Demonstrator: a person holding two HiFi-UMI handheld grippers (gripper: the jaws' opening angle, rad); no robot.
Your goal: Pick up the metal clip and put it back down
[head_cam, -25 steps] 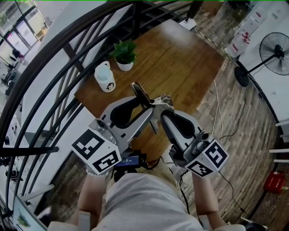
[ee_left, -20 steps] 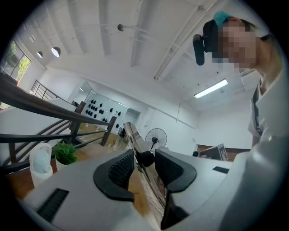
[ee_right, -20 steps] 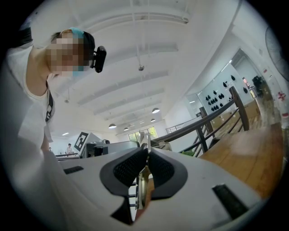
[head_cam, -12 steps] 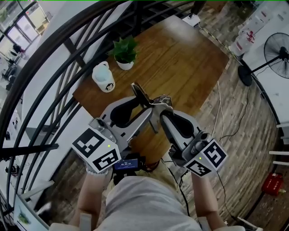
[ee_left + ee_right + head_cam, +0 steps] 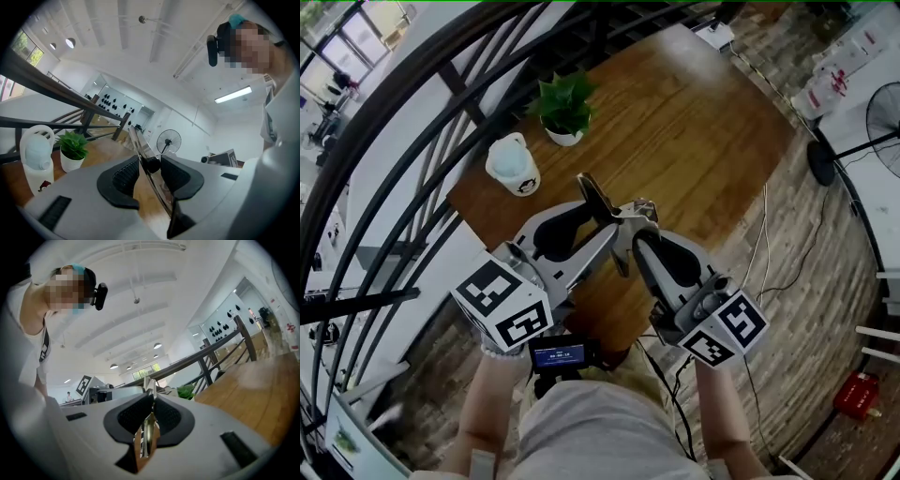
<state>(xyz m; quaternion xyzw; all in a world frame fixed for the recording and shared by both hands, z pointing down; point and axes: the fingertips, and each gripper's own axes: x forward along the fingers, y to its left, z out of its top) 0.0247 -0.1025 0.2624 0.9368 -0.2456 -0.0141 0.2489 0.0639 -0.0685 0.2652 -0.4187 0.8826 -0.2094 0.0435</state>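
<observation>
Brown wooden worktop fills the middle of the head view, and over its near part we hold the metal clip up in the air between both tools. Our left gripper has its jaws pinching the clip at a dark rounded part, with the clip's long flat handle slanting up and down through the gap. Our right gripper has its jaws nearly together, pressed onto a thin shiny part of the same clip. The two grippers meet at the clip from either side. Beyond the clip, on the far left part of the worktop, a white jug stands upright, and a potted plant stands near it but apart from it. A dark metal railing curves along the worktop's left side. To the right we see plank floor with loose cables and a standing fan at the picture's edge. A small device with a lit screen sits close to our waist.
</observation>
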